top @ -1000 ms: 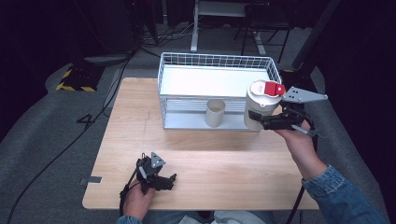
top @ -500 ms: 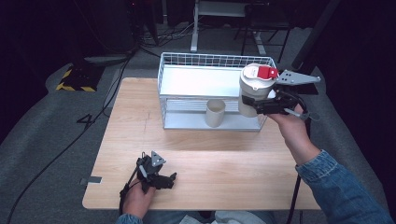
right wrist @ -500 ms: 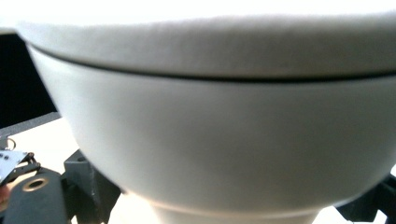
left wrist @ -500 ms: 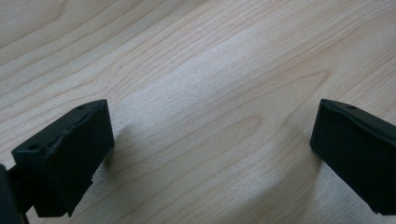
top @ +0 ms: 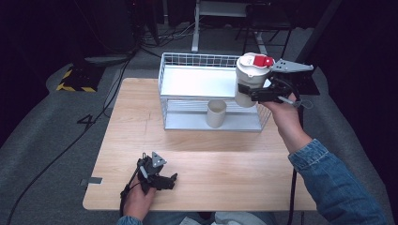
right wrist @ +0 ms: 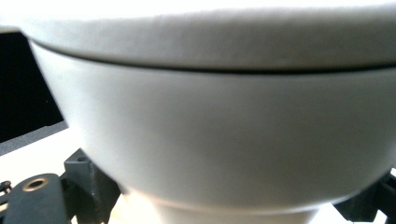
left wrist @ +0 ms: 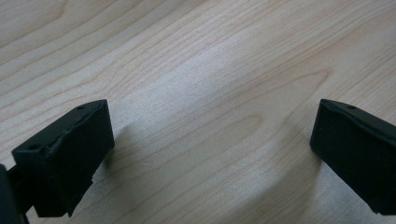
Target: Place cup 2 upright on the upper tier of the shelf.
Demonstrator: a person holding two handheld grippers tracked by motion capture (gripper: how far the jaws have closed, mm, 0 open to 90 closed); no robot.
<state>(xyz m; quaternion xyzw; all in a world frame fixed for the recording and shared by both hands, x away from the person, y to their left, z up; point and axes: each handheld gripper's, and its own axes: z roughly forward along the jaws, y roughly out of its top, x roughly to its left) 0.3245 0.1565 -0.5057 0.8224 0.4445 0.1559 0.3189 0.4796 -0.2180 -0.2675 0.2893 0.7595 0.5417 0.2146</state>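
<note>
A white lidded cup (top: 248, 80) with a red label on its lid hangs in the air over the right end of the white wire basket (top: 187, 60). My right gripper (top: 249, 92) is shut on the cup's lower wall, coming in from the right. In the right gripper view the cup's pale wall (right wrist: 210, 130) is very close, with a black finger (right wrist: 86, 179) at its lower left. My left gripper (top: 170, 180) rests on the wooden table (top: 234, 159) near its front left. Its jaws stand open (left wrist: 210, 154) with only bare wood between them.
A small beige cup (top: 216, 113) stands at the basket's front, by its lower level; whether it is inside I cannot tell. Dark floor, cables and a yellow-black striped block (top: 75, 79) lie beyond the table's left edge.
The right gripper has carried the white cup up and to the left, from beside the basket's right end to above its right corner. The left gripper has stayed put.
</note>
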